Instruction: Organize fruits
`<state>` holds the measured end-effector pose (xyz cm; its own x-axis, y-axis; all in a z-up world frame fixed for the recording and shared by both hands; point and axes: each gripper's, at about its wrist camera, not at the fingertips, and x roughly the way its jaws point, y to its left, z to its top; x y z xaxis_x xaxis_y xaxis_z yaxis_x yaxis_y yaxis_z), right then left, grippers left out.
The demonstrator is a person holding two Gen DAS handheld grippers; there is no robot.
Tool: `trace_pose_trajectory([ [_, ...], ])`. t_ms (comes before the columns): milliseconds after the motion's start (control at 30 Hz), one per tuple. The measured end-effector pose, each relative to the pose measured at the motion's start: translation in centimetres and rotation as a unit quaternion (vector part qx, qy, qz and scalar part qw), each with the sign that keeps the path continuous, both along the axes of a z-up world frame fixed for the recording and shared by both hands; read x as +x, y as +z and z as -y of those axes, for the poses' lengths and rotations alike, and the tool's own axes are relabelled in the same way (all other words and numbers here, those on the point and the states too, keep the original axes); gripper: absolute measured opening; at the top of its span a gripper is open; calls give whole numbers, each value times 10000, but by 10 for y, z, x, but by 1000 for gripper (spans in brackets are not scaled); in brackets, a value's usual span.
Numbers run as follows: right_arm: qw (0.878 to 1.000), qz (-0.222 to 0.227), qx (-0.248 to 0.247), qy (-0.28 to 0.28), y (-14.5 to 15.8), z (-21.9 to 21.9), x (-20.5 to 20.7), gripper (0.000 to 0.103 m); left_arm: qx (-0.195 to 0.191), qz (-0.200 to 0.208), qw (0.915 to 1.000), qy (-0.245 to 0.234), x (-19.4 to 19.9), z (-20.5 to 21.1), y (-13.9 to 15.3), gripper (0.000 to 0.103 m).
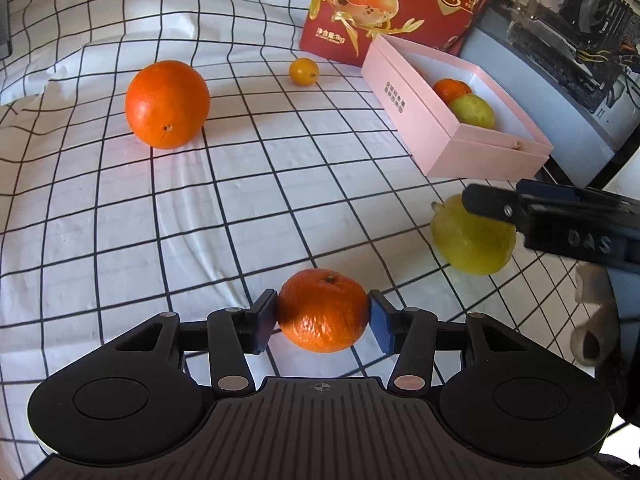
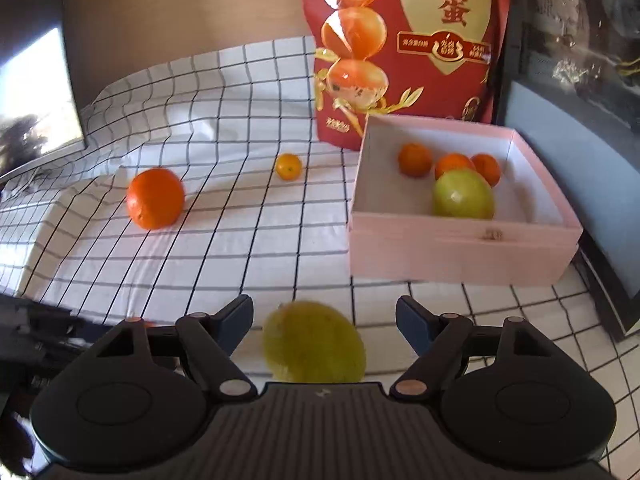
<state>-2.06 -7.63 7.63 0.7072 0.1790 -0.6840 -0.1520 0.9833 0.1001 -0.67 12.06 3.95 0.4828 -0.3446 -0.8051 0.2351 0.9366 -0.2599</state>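
My left gripper is shut on a mandarin, both pads against its sides, low over the checked cloth. My right gripper is open, its fingers either side of a yellow-green lemon without touching it; the lemon also shows in the left wrist view under the right gripper's finger. A pink box at the right holds three small mandarins and a green lemon. A large orange and a small kumquat lie on the cloth.
A red printed bag stands behind the pink box. A computer case is at the far right. A screen stands at the left edge of the white checked cloth.
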Motion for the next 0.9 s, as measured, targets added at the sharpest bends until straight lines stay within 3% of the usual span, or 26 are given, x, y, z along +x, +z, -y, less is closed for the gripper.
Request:
trace_pose_trajectory([
  [233,9996,-131,-251,-50,-10,3,0,80,-70,18,10000,54,-3,-7,2,54],
  [467,9998,-78,-168,-9,-8,19,-17,82,-1,-5,10000,-39,-2,-1,0,54],
  [900,9959,-456,-251,736,-34,-21,4,82,12,-19,9999,-135,-5,-1,-3,54],
])
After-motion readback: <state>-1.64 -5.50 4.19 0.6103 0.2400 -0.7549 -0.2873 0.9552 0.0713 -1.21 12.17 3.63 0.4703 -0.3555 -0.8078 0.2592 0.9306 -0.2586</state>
